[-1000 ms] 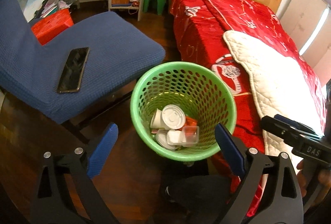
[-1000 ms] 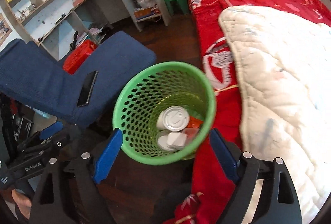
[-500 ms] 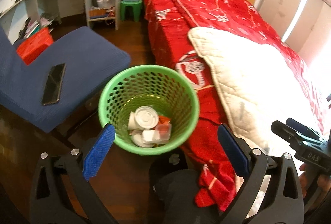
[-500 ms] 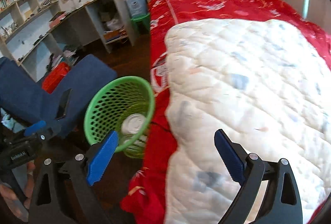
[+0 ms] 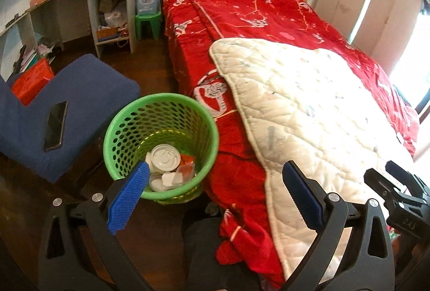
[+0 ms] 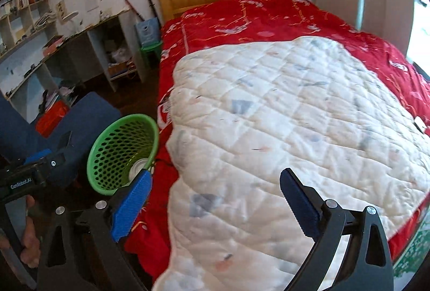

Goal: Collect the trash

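Note:
A green mesh basket [image 5: 161, 97] stands on the floor between the blue chair and the bed. It holds white lids and cups [image 5: 164, 158] and a red-orange wrapper [image 5: 186, 160]. My left gripper [image 5: 215, 170] hovers open above the basket's near right side, with nothing between its fingers. My right gripper [image 6: 216, 175] is over the white quilt [image 6: 295, 116]; its jaws are opening and nothing is between them. In the right wrist view the basket [image 6: 126, 117] is at the lower left, beside the other gripper [image 6: 40, 164]. A small white scrap [image 6: 420, 125] lies at the quilt's right edge.
The bed with its red blanket [image 5: 255, 14] fills the right side. A blue chair [image 5: 88, 86] carries a black phone [image 5: 55, 125]. A red crate [image 5: 32, 81], desk shelves [image 5: 107, 11] and a green stool [image 5: 147, 22] stand behind. Dark clothing [image 5: 209, 237] lies on the floor.
Both grippers have swung right and risen from over the basket towards the bed. The basket has slid to the left in both views. The right gripper's jaws stand a little wider.

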A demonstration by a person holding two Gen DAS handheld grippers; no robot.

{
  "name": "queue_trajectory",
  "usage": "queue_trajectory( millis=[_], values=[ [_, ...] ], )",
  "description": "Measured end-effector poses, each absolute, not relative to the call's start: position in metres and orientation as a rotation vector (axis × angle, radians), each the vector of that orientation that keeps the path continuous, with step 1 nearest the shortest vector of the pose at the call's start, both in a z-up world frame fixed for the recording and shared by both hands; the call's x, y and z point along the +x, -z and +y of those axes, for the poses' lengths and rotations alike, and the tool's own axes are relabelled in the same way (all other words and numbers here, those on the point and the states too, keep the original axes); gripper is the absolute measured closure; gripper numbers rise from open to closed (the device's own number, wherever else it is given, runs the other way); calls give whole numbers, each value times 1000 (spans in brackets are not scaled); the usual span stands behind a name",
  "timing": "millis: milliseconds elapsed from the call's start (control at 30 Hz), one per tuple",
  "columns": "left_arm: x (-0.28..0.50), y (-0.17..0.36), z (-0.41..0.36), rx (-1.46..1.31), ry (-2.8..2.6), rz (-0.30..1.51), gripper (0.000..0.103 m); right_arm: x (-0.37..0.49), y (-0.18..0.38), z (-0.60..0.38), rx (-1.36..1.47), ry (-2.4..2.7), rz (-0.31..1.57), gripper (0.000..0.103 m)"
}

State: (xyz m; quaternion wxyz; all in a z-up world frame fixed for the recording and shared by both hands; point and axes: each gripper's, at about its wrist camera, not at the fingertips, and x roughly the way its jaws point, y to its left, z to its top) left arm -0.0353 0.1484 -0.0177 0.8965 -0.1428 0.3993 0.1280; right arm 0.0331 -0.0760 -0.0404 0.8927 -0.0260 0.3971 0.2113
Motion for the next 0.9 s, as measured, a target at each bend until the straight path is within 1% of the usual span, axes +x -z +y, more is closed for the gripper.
queue_trajectory(
  millis=[400,900],
  values=[
    [-24,5,108,-257,-224,804,5,12,26,-122,-66,-324,770,9],
    [-25,2,82,-171,-229,791,5,15,32,-159,-12,-252,794,9]
  ],
)
